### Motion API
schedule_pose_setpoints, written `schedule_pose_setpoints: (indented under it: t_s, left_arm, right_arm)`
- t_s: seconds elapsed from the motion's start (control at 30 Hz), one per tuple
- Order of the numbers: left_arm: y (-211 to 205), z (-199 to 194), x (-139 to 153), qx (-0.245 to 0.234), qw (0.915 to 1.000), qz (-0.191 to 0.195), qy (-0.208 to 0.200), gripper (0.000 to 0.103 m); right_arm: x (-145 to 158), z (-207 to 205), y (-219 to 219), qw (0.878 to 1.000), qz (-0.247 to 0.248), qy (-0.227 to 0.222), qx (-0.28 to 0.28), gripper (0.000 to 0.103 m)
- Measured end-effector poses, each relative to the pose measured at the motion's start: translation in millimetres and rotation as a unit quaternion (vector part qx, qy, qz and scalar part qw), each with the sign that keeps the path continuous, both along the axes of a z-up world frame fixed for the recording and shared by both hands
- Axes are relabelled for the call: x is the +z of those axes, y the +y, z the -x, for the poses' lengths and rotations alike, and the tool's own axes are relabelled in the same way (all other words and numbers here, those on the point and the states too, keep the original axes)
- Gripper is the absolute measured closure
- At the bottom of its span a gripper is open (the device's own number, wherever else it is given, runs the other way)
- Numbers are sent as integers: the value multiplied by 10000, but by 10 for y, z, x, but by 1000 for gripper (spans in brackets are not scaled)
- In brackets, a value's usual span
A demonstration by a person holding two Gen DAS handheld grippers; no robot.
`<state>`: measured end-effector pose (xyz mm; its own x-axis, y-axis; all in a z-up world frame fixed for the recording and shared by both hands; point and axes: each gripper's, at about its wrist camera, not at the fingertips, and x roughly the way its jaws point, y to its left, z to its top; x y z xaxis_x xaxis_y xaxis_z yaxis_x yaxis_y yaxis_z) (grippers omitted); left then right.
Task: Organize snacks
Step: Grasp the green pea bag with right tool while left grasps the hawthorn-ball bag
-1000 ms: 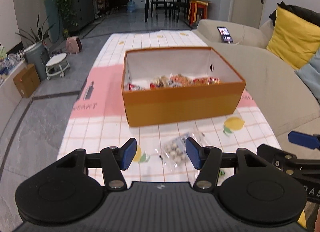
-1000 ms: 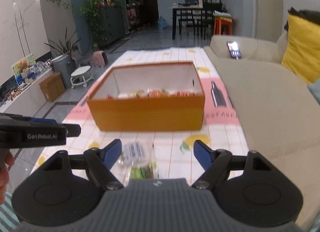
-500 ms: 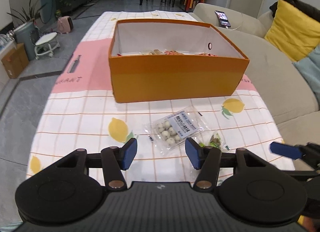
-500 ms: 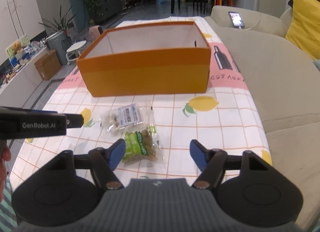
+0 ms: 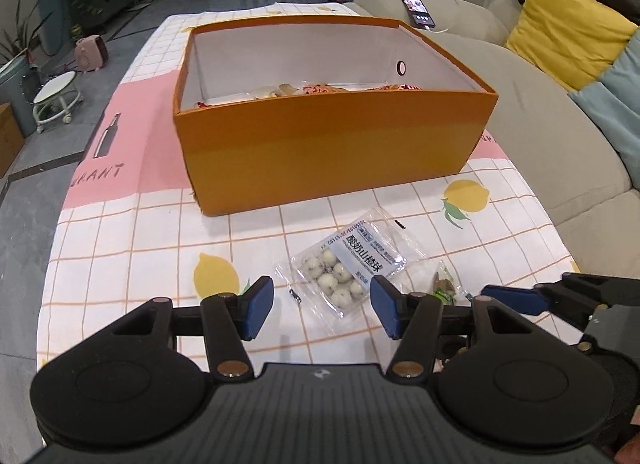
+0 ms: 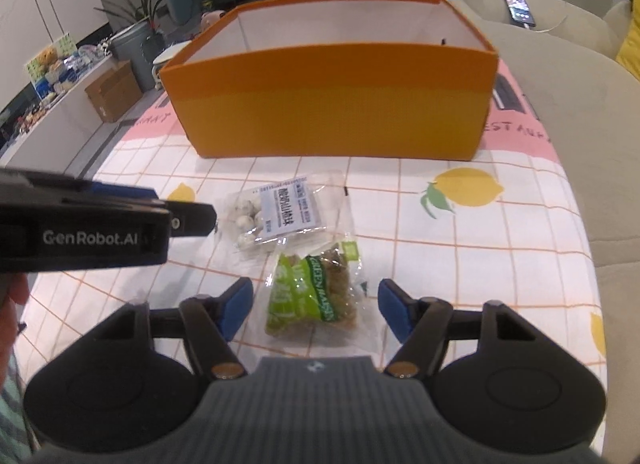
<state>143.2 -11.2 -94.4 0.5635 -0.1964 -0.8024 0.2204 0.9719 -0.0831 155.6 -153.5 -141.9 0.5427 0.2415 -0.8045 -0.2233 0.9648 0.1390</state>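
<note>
Checked lemon-print cloth covers the surface (image 5: 132,248), with the orange box (image 5: 328,147) at its far side. Both claws have come down since a second ago. On the left, the left claw (image 5: 322,306) stands half-wide astride the yogurt-ball packet (image 5: 348,268), untouched. Right of it, the right claw (image 6: 316,308), jaws just narrowing, brackets the green raisin packet (image 6: 316,296) without pinching. Two pickups look imminent.

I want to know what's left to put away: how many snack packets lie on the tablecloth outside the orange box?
2: a clear packet of white balls nearer the orange box, and a green raisin packet beside it, overlapping its edge. Others may be hidden below the cameras.
</note>
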Motion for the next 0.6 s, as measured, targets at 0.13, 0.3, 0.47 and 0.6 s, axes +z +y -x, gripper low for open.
schedule_pose_setpoints:
  t_s: [0.13, 0.3, 0.47, 0.6]
  left_arm:
    - [10, -108, -49, -153, 9998, 62, 98, 37]
    - [-34, -202, -122, -401, 9990, -125, 161, 36]
    - [-100, -268, -191, -855, 9957, -253, 234, 23]
    - [-169, -348, -239, -1319, 9900, -437, 256, 17]
  right_arm:
    - [-59, -79, 14, 10000, 31, 28, -23, 42]
    - [-142, -173, 6, 9999, -24, 152, -45, 47]
    - [-124, -157, -45, 9999, 49, 40, -78, 54]
    - [-111, -170, -183, 9996, 89, 63, -269, 58]
